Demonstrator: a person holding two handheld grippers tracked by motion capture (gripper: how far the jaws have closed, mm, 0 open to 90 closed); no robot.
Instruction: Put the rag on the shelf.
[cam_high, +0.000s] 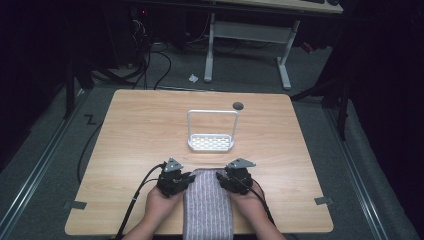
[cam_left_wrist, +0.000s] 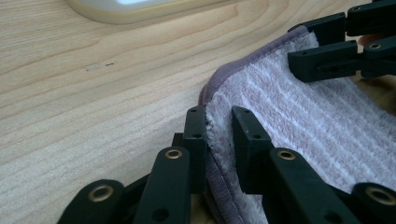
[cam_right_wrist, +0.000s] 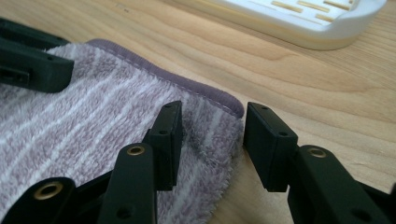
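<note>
**Two hand-held grippers at the far corners of a striped towel**

High view: a folded purple-and-white striped towel (cam_high: 208, 205) lies on the near middle of the wooden desk (cam_high: 135, 130), its near end hanging over the desk edge between the person's forearms. The left hand-held gripper (cam_high: 189, 177) sits at the towel's far left corner, the right hand-held gripper (cam_high: 220, 178) at its far right corner. Beyond the towel stands a white rack (cam_high: 210, 142) with a tall wire handle, apart from the cloth.

Left gripper view: the left hand-held gripper (cam_left_wrist: 219, 122) has its jaws narrowly parted with the towel's (cam_left_wrist: 299, 107) hemmed edge raised between them; one jaw lies against the pile, while a full pinch cannot be confirmed. The right hand-held gripper (cam_left_wrist: 322, 49) appears at upper right over the cloth.

Right gripper view: the right hand-held gripper (cam_right_wrist: 212, 123) stands clearly open, straddling the towel's (cam_right_wrist: 93, 126) corner; one jaw rests on the pile, the other stands on bare desk (cam_right_wrist: 289, 79) just off the hem. The rack's (cam_right_wrist: 299, 23) base lies beyond.
</note>
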